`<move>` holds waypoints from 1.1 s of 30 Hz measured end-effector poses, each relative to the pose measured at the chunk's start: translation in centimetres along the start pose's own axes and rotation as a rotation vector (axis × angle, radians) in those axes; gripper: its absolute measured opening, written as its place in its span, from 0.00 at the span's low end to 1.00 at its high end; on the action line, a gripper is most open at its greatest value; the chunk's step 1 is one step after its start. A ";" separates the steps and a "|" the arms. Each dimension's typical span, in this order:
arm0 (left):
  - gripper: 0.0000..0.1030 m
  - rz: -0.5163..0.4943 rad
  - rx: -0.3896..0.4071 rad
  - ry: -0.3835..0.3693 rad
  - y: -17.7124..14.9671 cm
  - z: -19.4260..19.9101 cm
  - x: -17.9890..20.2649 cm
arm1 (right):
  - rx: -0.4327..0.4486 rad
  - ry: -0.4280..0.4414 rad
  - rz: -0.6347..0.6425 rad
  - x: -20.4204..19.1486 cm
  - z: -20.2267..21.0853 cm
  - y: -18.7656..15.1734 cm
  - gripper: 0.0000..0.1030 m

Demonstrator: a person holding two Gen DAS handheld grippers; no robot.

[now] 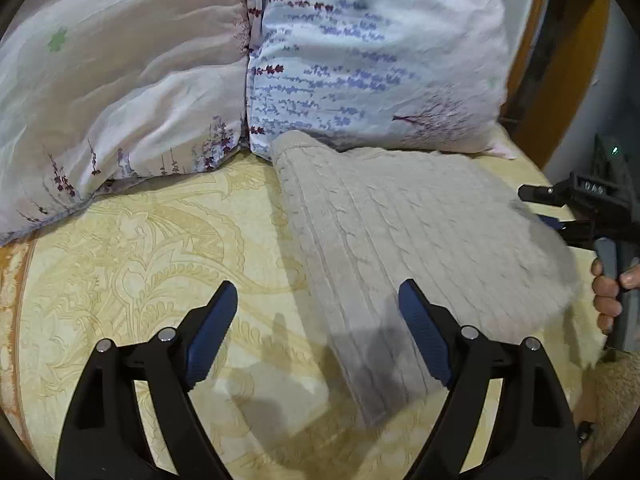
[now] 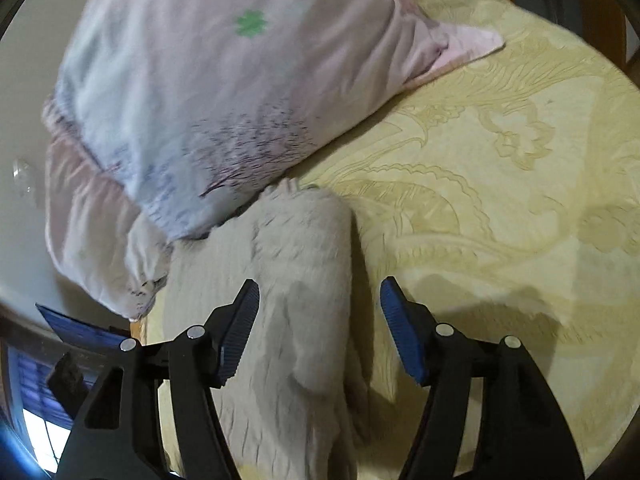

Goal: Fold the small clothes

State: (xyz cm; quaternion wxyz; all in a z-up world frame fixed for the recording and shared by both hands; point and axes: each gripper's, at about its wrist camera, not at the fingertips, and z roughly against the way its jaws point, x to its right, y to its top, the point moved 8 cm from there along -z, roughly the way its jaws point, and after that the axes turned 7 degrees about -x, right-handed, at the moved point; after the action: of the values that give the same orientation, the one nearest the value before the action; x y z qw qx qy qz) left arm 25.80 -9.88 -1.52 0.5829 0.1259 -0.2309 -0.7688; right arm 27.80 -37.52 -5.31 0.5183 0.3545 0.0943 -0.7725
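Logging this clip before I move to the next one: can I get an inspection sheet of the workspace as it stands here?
Surface: bed with a yellow patterned bedspread, smooth where visible.
Job's things: one grey cable-knit garment lying on the bedspread, its far end against the pillows; how it is folded, blur hides.
Clutter: two floral pillows at the head.
Grippers: left gripper open, nothing gripped, one finger above the knit; right gripper open above the garment, pads clear of it.
Cables: nothing seen.
Surroundings: wooden bed frame at the edge; a hand on the right gripper's handle.
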 end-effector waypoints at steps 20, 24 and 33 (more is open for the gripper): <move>0.83 0.100 -0.070 -0.126 0.2 -2.4 0.8 | 0.097 -0.120 0.088 -0.5 -1.8 2.6 0.09; 0.83 0.171 -0.108 -0.214 0.0 -2.9 0.1 | 0.078 -0.139 0.059 0.4 -2.8 2.6 0.09; 0.83 0.266 -0.127 -0.362 0.1 -3.1 -0.7 | 0.097 -0.082 0.048 -0.6 -0.3 1.5 0.52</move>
State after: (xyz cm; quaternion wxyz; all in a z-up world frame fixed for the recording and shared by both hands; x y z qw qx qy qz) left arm 27.50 -9.92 -4.21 0.6349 -0.0823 -0.2975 -0.7083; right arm 29.40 -37.60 -4.83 0.5223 0.3495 0.0269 -0.7774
